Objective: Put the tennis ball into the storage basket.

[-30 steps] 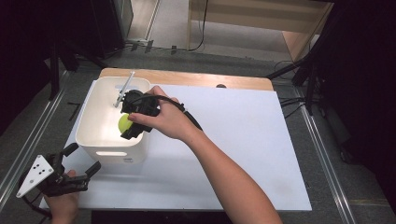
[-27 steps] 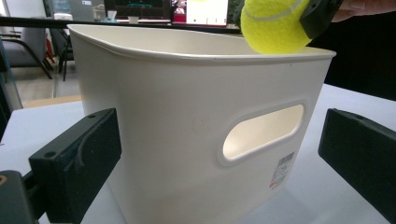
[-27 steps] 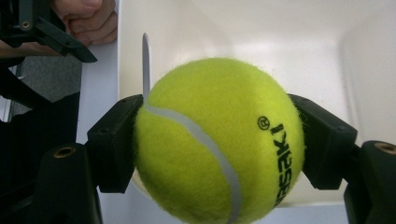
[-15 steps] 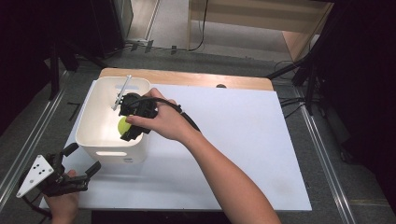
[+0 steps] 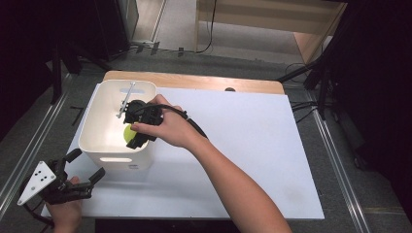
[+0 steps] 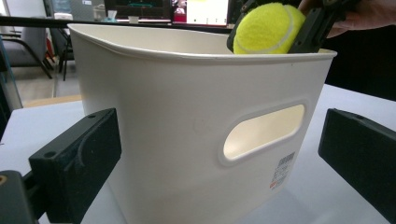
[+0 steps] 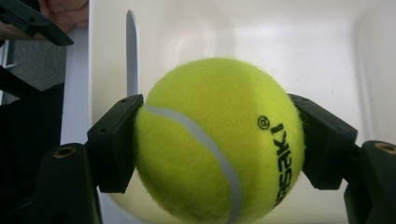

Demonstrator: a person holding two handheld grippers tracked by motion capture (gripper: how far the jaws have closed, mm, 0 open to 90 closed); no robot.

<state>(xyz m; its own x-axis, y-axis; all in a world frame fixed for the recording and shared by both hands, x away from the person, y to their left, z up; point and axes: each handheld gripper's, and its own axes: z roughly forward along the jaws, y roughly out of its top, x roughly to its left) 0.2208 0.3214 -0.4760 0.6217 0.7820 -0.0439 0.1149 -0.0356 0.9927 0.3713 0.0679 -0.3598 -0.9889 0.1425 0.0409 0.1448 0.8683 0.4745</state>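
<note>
A white plastic bin [image 5: 97, 141] with handle slots stands at the left of the white tabletop. My right gripper [image 5: 138, 131] reaches into it from the right and is shut on a yellow-green tennis ball [image 5: 129, 133], held just above the rim near the front wall. In the right gripper view the ball [image 7: 219, 140] is squeezed between both jaws over the bin's inside [image 7: 280, 37]. My left gripper [image 5: 87, 163] stands open at the table's front left corner. It faces the bin's near wall [image 6: 187, 116] with nothing between its jaws, and the ball [image 6: 266, 28] shows above the rim.
A thin metal piece [image 5: 125, 99] lies over the bin's far part; what it is I cannot tell. The white tabletop [image 5: 252, 145] stretches right of the bin, with a wooden strip [image 5: 194, 80] along its back edge. Cables and metal rails run beside the table.
My right gripper has sunk a little with the ball, toward the bin's near wall. The left gripper has stayed where it was.
</note>
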